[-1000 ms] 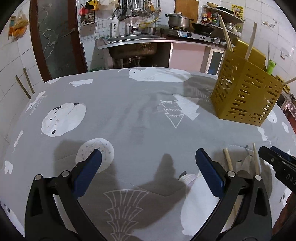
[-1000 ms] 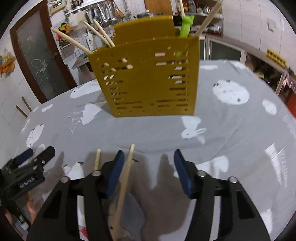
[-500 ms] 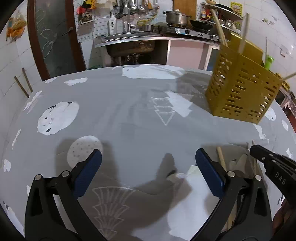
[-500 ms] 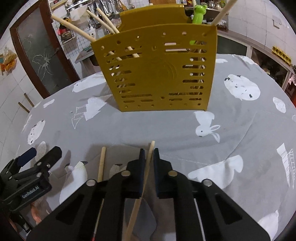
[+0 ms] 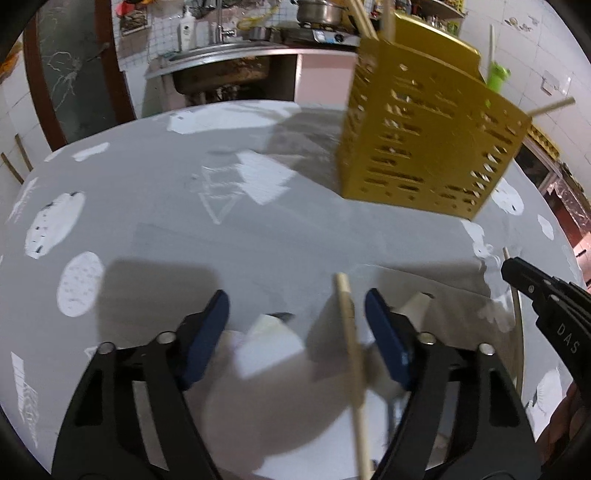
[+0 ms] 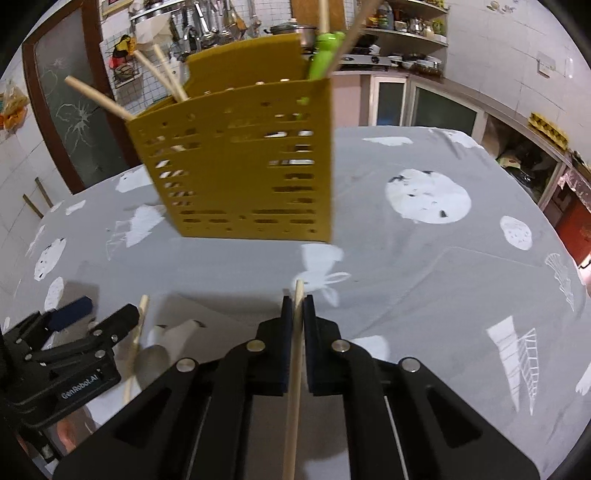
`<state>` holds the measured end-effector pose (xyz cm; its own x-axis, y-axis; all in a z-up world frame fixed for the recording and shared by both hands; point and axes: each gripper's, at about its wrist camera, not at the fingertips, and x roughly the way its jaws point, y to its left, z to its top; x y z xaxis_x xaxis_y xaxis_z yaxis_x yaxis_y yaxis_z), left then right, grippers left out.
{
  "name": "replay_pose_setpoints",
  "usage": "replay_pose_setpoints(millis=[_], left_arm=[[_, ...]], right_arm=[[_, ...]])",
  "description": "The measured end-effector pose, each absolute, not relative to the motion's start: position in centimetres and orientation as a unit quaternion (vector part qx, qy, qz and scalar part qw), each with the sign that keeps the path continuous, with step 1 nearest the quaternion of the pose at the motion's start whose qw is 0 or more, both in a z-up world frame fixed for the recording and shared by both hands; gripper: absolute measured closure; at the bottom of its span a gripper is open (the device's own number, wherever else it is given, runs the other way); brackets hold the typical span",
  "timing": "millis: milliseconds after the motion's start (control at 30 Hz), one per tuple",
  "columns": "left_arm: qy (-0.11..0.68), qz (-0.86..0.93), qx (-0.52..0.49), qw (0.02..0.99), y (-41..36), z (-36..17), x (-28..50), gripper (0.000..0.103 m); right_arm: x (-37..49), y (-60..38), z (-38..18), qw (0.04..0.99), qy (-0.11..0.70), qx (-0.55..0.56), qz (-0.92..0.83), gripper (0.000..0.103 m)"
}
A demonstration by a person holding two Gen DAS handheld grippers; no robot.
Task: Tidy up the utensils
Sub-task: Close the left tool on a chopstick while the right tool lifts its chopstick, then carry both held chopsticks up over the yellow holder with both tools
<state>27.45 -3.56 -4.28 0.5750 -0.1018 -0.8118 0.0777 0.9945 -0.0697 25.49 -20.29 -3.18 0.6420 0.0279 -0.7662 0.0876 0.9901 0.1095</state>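
A yellow slotted utensil holder (image 6: 240,162) stands on the grey table, with several chopsticks and a green utensil (image 6: 321,59) in it; it also shows in the left wrist view (image 5: 424,147). My right gripper (image 6: 297,306) is shut on a wooden chopstick (image 6: 293,387), held above the table in front of the holder. My left gripper (image 5: 295,314) is open, its fingers on either side of a second chopstick (image 5: 352,362) that lies on the table, nearer the right finger. The right gripper also shows in the left wrist view (image 5: 546,295).
The table wears a grey cloth with white prints (image 5: 147,206). A kitchen counter with a sink (image 5: 221,62) and a stove with a pot (image 5: 317,14) stand behind the table. A brown door (image 6: 62,110) is at the back left.
My right gripper closed on a chopstick and lifted it. My left gripper moved right and forward over the second chopstick, its fingers narrower than before.
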Motion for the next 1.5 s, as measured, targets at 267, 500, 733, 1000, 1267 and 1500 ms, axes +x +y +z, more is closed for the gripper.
replay_pose_setpoints(millis=[267,500,733,1000,1267,1500], left_arm=[[0.465,-0.045,-0.005,0.884,-5.4,-4.9,27.6,0.069],[0.465,-0.042,-0.017,0.884,-5.7,-4.7,27.7,0.098],[0.455,-0.050,-0.022,0.889,-5.6,-4.6,27.5,0.098],[0.411,-0.070,-0.022,0.909,-5.3,-2.3,25.9,0.098],[0.341,-0.085,-0.014,0.936,-4.2,0.9,23.1,0.098],[0.287,-0.087,-0.015,0.954,-3.5,3.9,21.3,0.098]], right_arm=[[25.0,-22.0,-3.3,0.905,0.417,0.079,-0.027,0.097],[24.5,-22.1,-3.5,0.910,0.406,0.083,-0.030,0.097],[24.1,-22.3,-3.3,0.915,0.393,0.084,-0.031,0.097],[22.9,-22.6,-1.9,0.929,0.361,0.076,-0.033,0.097],[20.8,-23.6,1.4,0.949,0.303,0.082,-0.034,0.097],[19.2,-23.8,3.5,0.961,0.262,0.083,-0.030,0.097]])
